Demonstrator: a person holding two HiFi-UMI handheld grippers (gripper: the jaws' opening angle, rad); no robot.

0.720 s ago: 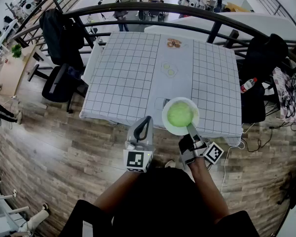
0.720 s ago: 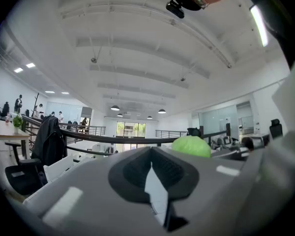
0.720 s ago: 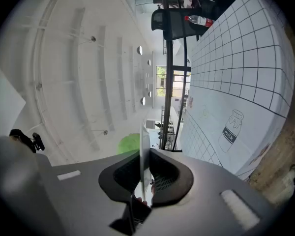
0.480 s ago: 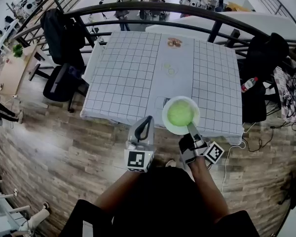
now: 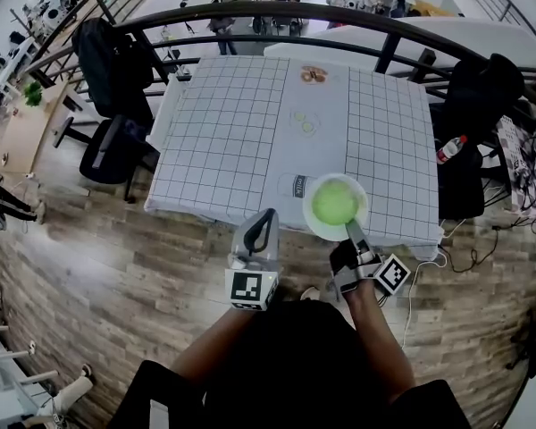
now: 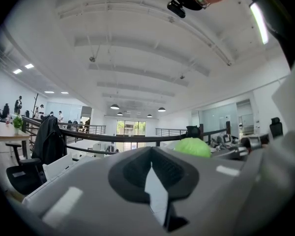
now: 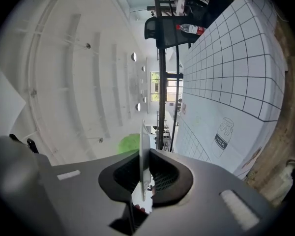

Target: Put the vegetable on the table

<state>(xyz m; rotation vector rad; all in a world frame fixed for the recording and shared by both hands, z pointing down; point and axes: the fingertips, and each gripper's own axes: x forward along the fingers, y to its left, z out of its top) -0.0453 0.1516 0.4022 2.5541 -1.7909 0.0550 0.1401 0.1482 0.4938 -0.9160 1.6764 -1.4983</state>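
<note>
A green leafy vegetable (image 5: 335, 202) lies on a white plate (image 5: 314, 224), which hangs over the near edge of the gridded table (image 5: 232, 132). My right gripper (image 5: 351, 231) is shut on the plate's near rim. In the right gripper view the plate (image 7: 144, 146) stands edge-on between the jaws of that gripper (image 7: 143, 178), with the vegetable (image 7: 129, 143) behind it. My left gripper (image 5: 265, 219) hovers in front of the table's edge, left of the plate, shut with nothing in it. The left gripper view shows the vegetable (image 6: 192, 147) beyond its closed jaws.
Printed pictures mark the table: a milk carton (image 5: 297, 186), green slices (image 5: 305, 121) and a brownish item (image 5: 314, 75). A black railing (image 5: 250, 14) curves behind it. Office chairs (image 5: 112, 146) stand at the left, and a bottle (image 5: 449, 150) and dark bags at the right.
The right gripper has carried the plate a little to the right along the table's near edge, uncovering the milk carton picture. The left gripper has stayed in place.
</note>
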